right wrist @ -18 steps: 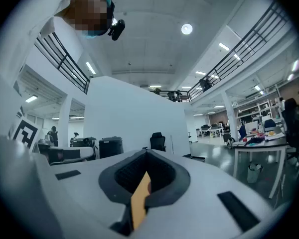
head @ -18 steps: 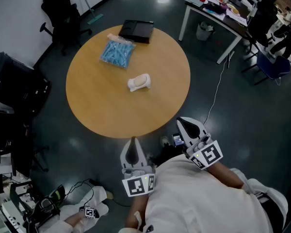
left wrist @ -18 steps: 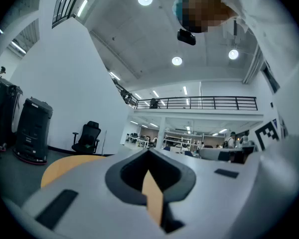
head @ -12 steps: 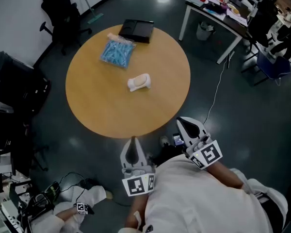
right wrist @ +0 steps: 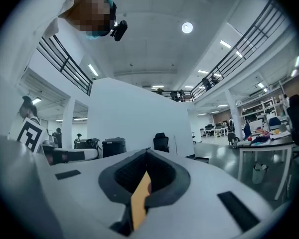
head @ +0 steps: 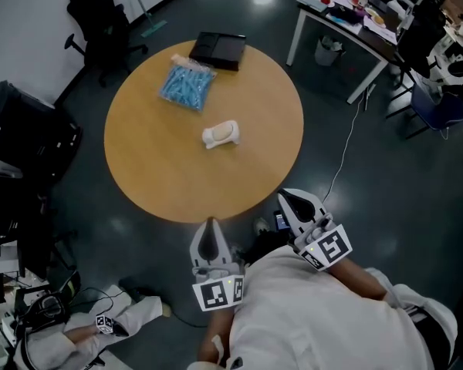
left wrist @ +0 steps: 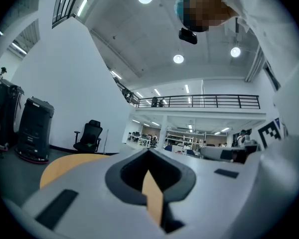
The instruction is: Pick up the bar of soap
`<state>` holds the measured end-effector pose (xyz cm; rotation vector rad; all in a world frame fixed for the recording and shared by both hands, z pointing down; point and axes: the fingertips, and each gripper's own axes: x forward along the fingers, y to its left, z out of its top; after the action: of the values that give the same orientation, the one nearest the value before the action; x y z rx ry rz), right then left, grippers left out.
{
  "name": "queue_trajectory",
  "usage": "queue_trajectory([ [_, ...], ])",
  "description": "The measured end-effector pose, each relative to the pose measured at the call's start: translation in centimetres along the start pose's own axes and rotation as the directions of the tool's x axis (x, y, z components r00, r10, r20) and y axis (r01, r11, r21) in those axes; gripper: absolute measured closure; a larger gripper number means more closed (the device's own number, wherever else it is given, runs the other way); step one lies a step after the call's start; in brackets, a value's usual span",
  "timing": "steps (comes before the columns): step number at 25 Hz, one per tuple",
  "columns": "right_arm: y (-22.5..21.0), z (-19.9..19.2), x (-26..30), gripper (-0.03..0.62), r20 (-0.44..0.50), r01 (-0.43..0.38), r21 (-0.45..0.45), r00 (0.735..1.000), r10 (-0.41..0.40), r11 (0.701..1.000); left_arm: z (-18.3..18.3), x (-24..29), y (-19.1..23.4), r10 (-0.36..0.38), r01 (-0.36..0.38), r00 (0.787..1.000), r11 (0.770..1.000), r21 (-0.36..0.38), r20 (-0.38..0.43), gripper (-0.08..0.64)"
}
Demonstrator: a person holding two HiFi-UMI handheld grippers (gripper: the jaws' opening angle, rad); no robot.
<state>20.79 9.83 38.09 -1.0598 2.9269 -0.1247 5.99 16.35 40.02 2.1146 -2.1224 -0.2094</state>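
Note:
The bar of soap (head: 221,134), a pale cream lump, lies near the middle of the round wooden table (head: 154,168). My left gripper (head: 209,234) is held close to my chest, just off the table's near edge, jaws shut and empty. My right gripper (head: 292,201) is held to the right of the table's near edge, also shut with nothing in it. In both gripper views the grey jaws meet with only a sliver of the table showing through. Both grippers are well short of the soap.
A blue packet (head: 187,85) and a black flat box (head: 219,48) lie at the table's far side. Black office chairs (head: 96,14) stand to the left, a white desk (head: 347,21) at the far right. Another person crouches on the floor at the lower left (head: 100,326).
Both grippers stay almost still, shifted slightly left. The person on the floor at the lower left has moved further left and down.

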Motion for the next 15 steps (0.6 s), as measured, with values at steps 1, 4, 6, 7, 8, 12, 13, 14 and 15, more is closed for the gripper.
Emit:
queue_trajectory([
  [1, -0.2, -0.1, 0.2, 0.578, 0.0, -0.009, 0.002, 1.0, 0.009, 1.0, -0.1, 0.3, 0.0, 0.009, -0.009, 1.0, 1.0, -0.002, -0.002, 0.554],
  [4, -1.4, -0.6, 1.0, 0.578, -0.015, -0.027, 0.012, 1.0, 0.027, 1.0, -0.4, 1.2, 0.3, 0.045, -0.045, 0.999, 0.999, -0.019, -0.009, 0.554],
  [6, -2.3, -1.0, 1.6, 0.578, -0.025, -0.042, 0.018, 0.999, 0.042, 0.999, -0.4, 1.6, 0.5, 0.072, -0.072, 0.997, 0.997, -0.021, -0.008, 0.554],
  [7, -2.8, -1.3, 2.3, 0.578, -0.028, -0.051, 0.015, 0.998, 0.051, 0.999, -0.4, 2.0, 0.8, 0.086, -0.086, 0.996, 0.996, -0.013, -0.005, 0.554],
  [8, -3.3, -1.5, 3.2, 0.578, -0.029, -0.059, 0.011, 0.998, 0.059, 0.998, -0.4, 2.5, 1.3, 0.099, -0.099, 0.995, 0.995, -0.005, -0.002, 0.554],
  [12, -4.4, -2.2, 6.5, 0.578, -0.053, -0.055, 0.016, 0.997, 0.056, 0.998, -0.3, 4.6, 3.8, 0.107, -0.107, 0.994, 0.994, -0.001, -0.024, 0.554],
  [13, -4.6, -2.4, 7.3, 0.578, -0.06, -0.049, 0.014, 0.997, 0.049, 0.999, -0.2, 5.3, 4.6, 0.105, -0.105, 0.994, 0.994, 0.001, -0.027, 0.553],
  [14, -4.7, -2.7, 8.4, 0.578, -0.063, -0.044, 0.008, 0.997, 0.044, 0.999, -0.1, 6.2, 5.6, 0.102, -0.102, 0.995, 0.995, 0.006, -0.024, 0.554],
  [15, -4.9, -3.0, 9.6, 0.578, -0.066, -0.041, -0.001, 0.997, 0.041, 0.999, 0.1, 7.1, 6.6, 0.097, -0.097, 0.995, 0.995, 0.012, -0.017, 0.554],
])
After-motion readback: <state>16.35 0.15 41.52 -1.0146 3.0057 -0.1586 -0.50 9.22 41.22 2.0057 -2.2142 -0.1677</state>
